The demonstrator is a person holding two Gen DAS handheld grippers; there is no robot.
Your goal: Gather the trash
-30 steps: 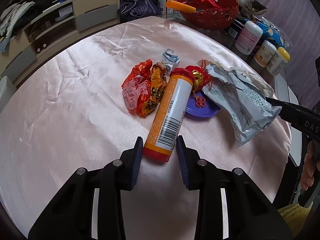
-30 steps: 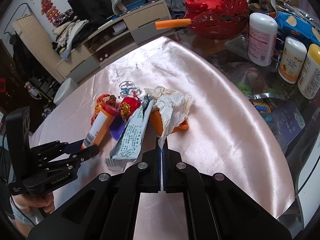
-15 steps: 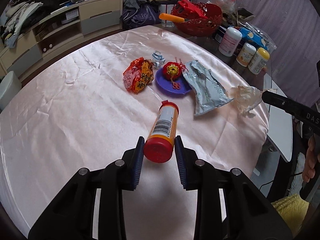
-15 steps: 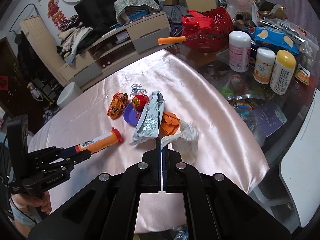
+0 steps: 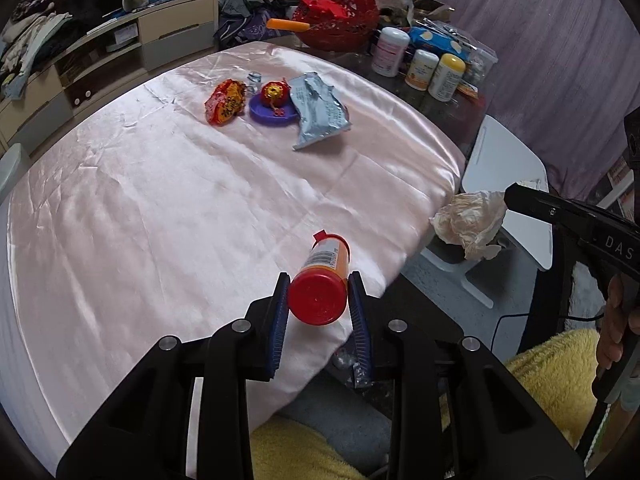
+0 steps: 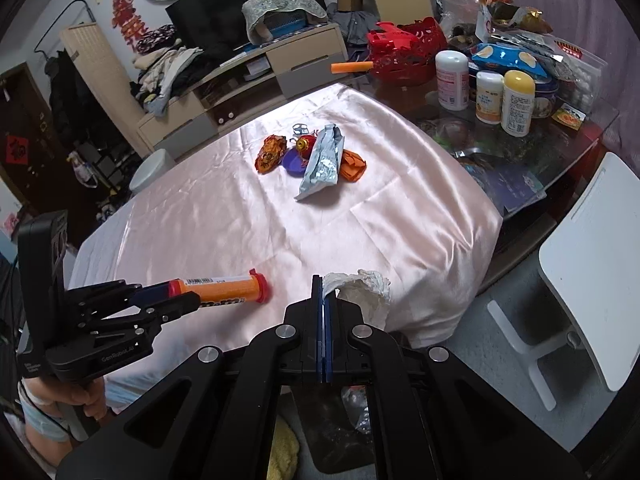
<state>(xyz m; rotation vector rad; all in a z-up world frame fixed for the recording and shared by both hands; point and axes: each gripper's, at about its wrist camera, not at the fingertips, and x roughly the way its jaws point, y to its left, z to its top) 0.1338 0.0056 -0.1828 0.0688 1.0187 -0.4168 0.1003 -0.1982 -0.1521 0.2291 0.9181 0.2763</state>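
Held in the left gripper: an orange tube, red cap end pinched between the blue pads, jaws closed only as far as the tube's width. Right gripper pressed fully together, nipping a thin edge of a crumpled white tissue.

Both carried at the near edge of the pink satin tablecloth. Tube over the cloth's near right corner, apparently lifted clear of it, though contact cannot be ruled out. Tissue hanging just past the right edge, over the floor beside a white chair.

Long axis of the tube in line with the left gripper's fingers: gripped red end nearest the camera, far end with its small red tab pointing away toward the middle of the table. Seen from the right wrist, lying almost level, gripped end left, free end right.

Likely trouble:
- Gripped at one end only, round and smooth, so prone to swing downward or slide out of the pads on a quick turn or stop.
- Only a corner of the tissue caught; could tear or slip free and drop to the floor rather than into the dark bin seemingly below, between the gripper arms.
- Slippery cloth draped at the corner; snagging with a finger could drag it, along with the silver foil packet, orange wrapper and purple lid waiting at the far side.
- Both tools close together; risk of a knock on release.
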